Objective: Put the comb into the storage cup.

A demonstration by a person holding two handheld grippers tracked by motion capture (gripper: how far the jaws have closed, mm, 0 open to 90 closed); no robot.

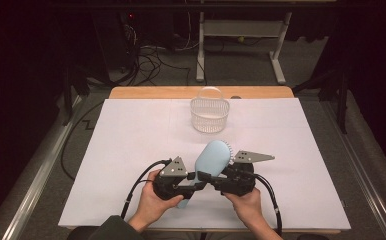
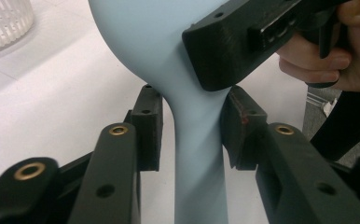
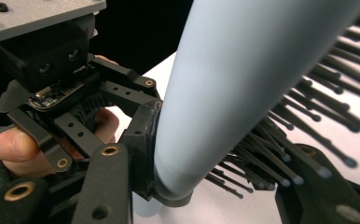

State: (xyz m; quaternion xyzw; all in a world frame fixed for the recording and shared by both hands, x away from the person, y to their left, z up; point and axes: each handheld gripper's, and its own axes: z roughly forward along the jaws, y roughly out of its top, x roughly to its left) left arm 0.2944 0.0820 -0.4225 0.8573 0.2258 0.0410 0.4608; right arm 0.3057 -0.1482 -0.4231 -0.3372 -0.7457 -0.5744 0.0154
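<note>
A light blue hairbrush (image 1: 213, 157) with black bristles is held up over the table's near edge, between my two grippers. My right gripper (image 1: 208, 177) is shut on the lower end of the brush head (image 3: 234, 70): one pad presses the smooth back and the other jaw sits among the bristles. In the left gripper view, one of its fingers (image 2: 234, 46) lies against the brush neck. My left gripper (image 2: 192, 130) stands around the thin handle (image 2: 199, 154). Its right pad is at the handle, and a narrow gap shows at its left pad.
A white plastic basket (image 1: 210, 112) with an arched handle stands at the far middle of the white table cover (image 1: 131, 130). The wooden table edge (image 1: 156, 92) shows behind it. Dark floor, cables and a desk frame lie beyond.
</note>
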